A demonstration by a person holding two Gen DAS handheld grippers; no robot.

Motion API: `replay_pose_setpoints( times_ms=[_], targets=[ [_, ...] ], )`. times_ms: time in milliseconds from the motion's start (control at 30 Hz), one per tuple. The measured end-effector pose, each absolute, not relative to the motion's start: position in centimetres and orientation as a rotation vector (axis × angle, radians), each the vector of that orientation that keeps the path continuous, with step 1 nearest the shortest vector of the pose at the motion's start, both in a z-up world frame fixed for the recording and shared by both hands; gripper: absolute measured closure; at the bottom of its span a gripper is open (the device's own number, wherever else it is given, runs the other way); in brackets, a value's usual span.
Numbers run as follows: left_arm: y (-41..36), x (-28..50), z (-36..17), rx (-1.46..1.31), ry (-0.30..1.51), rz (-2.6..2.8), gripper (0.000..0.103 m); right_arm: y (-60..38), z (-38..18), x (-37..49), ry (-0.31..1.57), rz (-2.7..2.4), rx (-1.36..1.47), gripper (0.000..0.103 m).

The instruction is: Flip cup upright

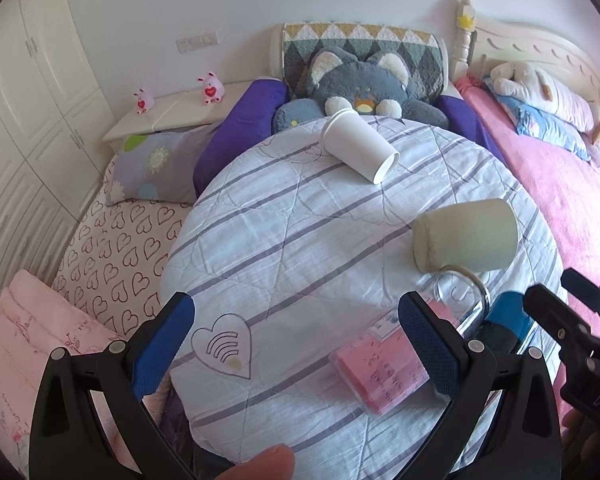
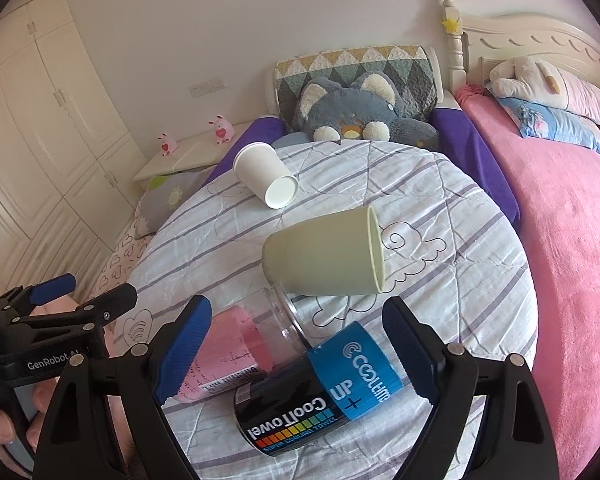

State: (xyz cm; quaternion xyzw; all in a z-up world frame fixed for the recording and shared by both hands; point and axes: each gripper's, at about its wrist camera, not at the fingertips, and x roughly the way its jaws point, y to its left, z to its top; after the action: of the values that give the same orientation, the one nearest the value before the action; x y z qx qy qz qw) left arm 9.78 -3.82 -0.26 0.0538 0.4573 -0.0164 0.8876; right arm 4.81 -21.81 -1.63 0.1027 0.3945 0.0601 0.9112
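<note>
A white paper cup (image 1: 358,147) lies on its side at the far end of the striped quilt (image 1: 292,240), also in the right wrist view (image 2: 265,179). A pale green cup (image 1: 466,235) lies on its side nearer, mouth to the right (image 2: 324,254). A clear cup with pink contents (image 1: 384,364) lies tipped near me (image 2: 244,344). My left gripper (image 1: 300,344) is open and empty above the quilt's near edge. My right gripper (image 2: 298,352) is open around a CoolTowel can (image 2: 316,392), not touching it.
A grey plush cat (image 1: 364,84) sits at the quilt's far end. A pink bed (image 2: 572,240) lies to the right, a heart-print sheet (image 1: 116,256) and wardrobe (image 1: 24,92) to the left. A nightstand (image 1: 176,112) holds two pink toys.
</note>
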Motion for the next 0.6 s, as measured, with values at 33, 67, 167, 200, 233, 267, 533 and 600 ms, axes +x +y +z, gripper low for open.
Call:
replay_pose_setpoints(
  times_ms=[33,67,167,200,233,267,533,600],
  targets=[
    [-3.9,10.0,-0.1,0.103,0.952,-0.035,0.0,-22.1,-1.6,4.9,0.813,0.118,0.212,0.015],
    [-4.0,10.6,0.0,0.092,0.952,-0.039,0.0,-22.4,-1.6,5.0,0.812,0.112,0.216,0.015],
    [-4.8,12.8,0.6,0.074,0.957,-0.034,0.0,-23.4,-1.4,5.5,0.808,0.094,0.218,0.015],
    [-5.1,13.5,0.7,0.07,0.963,-0.035,0.0,-23.7,-1.4,5.7,0.806,0.089,0.217,0.015],
    [-5.4,14.4,0.9,0.066,0.969,-0.034,0.0,-24.0,-1.3,6.0,0.804,0.084,0.219,0.015],
    [-5.8,15.5,1.0,0.06,0.976,-0.037,0.0,-24.4,-1.1,6.5,0.801,0.078,0.223,0.015],
    [-8.1,23.7,-0.8,0.009,1.046,0.012,0.0,-25.2,-0.9,11.6,0.828,0.088,0.192,0.015],
    [-8.7,25.2,-1.6,0.024,1.059,0.021,0.0,-25.1,-1.0,13.7,0.839,0.099,0.172,0.015]
  ],
)
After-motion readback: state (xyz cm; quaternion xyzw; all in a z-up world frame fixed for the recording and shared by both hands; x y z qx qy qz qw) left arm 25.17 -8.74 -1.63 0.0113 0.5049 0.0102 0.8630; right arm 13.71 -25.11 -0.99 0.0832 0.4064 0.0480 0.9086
